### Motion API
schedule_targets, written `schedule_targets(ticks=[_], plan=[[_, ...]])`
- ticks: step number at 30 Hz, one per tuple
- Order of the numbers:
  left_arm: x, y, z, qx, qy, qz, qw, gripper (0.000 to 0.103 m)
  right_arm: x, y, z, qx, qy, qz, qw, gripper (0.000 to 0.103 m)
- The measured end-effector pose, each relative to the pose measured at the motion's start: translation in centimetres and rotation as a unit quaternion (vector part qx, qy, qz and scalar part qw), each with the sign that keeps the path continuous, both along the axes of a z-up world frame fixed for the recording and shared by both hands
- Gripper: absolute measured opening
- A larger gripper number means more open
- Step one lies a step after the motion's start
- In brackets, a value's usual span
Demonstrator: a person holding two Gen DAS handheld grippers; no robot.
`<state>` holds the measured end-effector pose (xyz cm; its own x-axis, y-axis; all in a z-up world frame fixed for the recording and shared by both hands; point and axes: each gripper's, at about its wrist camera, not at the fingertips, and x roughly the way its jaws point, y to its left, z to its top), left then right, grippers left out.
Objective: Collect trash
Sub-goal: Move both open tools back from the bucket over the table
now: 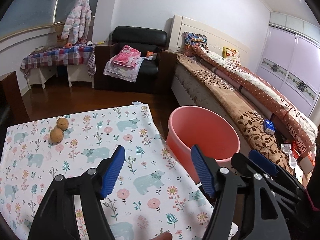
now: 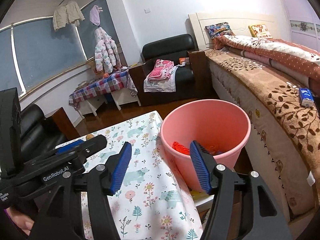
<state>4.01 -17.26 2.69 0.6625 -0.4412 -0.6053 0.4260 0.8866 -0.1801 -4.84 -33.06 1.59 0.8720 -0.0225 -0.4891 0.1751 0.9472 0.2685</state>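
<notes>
A pink bin (image 2: 206, 120) stands on the floor at the right edge of the flowered table (image 2: 140, 180), between table and bed. Red and orange trash (image 2: 181, 148) lies in its bottom. Two walnuts (image 1: 59, 129) sit on the table (image 1: 90, 140) at the far left. My left gripper (image 1: 158, 168) stands open over the table's right part, nothing between its blue pads. My right gripper (image 2: 161, 166) is open too, its right finger in front of the bin's near rim, nothing between its pads. In the left wrist view the bin (image 1: 202, 132) lies ahead and the right gripper (image 1: 260, 160) shows at the right.
A bed (image 2: 270, 84) with a brown blanket runs along the right, a blue tissue pack (image 2: 306, 97) on it. A black armchair (image 2: 170, 70) with clothes stands behind, beside a low table with a checked cloth (image 1: 58, 57). Wrappers and boxes (image 1: 294, 154) lie on the bed's near edge.
</notes>
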Motion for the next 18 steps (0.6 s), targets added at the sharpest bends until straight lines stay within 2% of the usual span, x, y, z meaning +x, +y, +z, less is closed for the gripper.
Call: schedule_targets(ticks=[18], plan=[[-0.7, 2.7, 0.1, 0.000, -0.019, 0.028, 0.9994, 0.067, 0.0, 2.2, 0.0, -0.011, 0.008, 0.016, 1.000, 0.063]])
